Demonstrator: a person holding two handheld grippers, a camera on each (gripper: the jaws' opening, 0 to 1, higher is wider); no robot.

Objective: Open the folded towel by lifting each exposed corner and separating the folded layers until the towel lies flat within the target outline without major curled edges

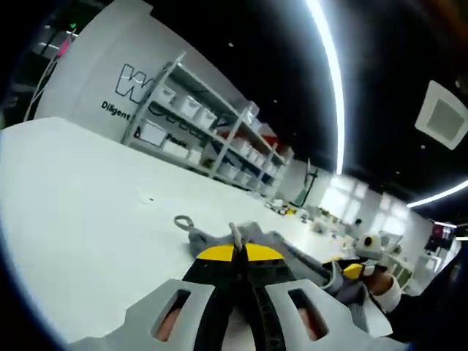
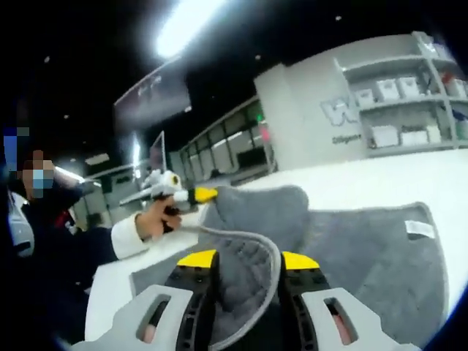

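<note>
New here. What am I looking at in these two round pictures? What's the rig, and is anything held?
There is no robot. A person holds hand-held tongs in each hand, and a fisheye camera rides on each, looking forward along its two jaws.

In the left gripper view, the left tongs have their yellow-tipped jaws closed together on an edge of a grey towel, lifting it off a white table. The right tongs come in from the right.

In the right gripper view, the right tongs stand apart, with a curled towel edge looping between the jaws; a real grip can't be told. The left tongs show in the person's hand, pulling a corner up. The towel is partly unfolded, not yet flat.
</note>
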